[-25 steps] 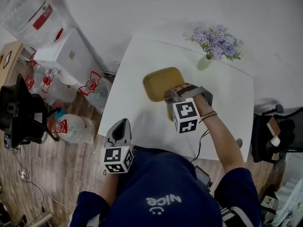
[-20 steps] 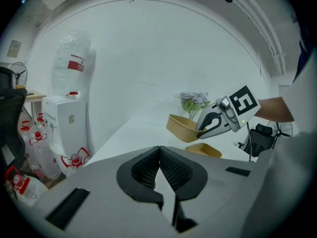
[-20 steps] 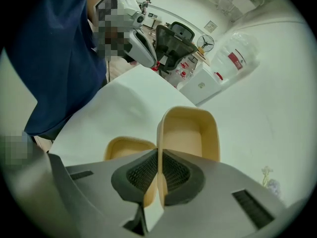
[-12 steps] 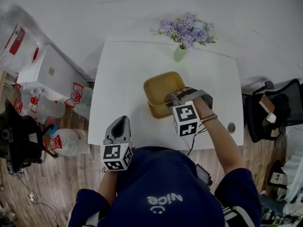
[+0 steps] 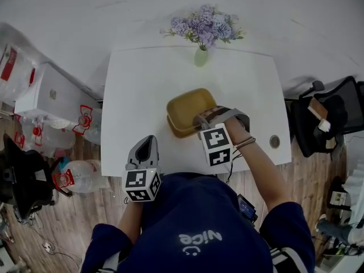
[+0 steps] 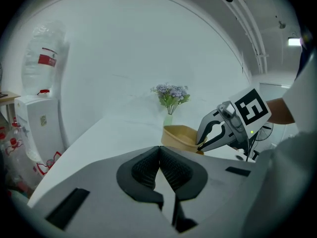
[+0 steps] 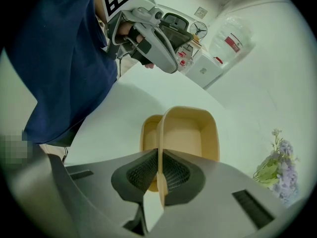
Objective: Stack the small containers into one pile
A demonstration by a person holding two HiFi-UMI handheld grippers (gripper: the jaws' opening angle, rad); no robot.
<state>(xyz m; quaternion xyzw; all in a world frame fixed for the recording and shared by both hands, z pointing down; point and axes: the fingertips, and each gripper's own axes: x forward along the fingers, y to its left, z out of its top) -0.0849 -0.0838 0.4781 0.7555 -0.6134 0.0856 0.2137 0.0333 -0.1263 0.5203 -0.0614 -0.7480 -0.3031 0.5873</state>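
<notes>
Two tan small containers sit mid-table on the white table (image 5: 136,84). The upper container (image 5: 190,106) is tilted over the lower container (image 5: 177,132), whose rim shows beneath it on the near-left side. My right gripper (image 5: 200,121) is shut on the upper container's near rim; in the right gripper view the upper container (image 7: 190,133) has its thin wall pinched between the pads of the right gripper (image 7: 159,170), and the lower container (image 7: 147,133) lies under it to the left. My left gripper (image 5: 149,145) hovers at the table's front edge, shut and empty. The left gripper (image 6: 159,163) points toward the containers (image 6: 179,136).
A green vase of purple flowers (image 5: 202,30) stands at the table's far edge. A round grommet (image 5: 274,141) sits near the right front corner. Water bottles (image 5: 79,172) and a white cabinet (image 5: 48,95) stand left of the table, and a black chair (image 5: 327,121) stands to the right.
The head view has swung, so the table sits more centred. The right gripper keeps its hold on the upper container, and the lower container's rim now shows beneath it. The left gripper stays put.
</notes>
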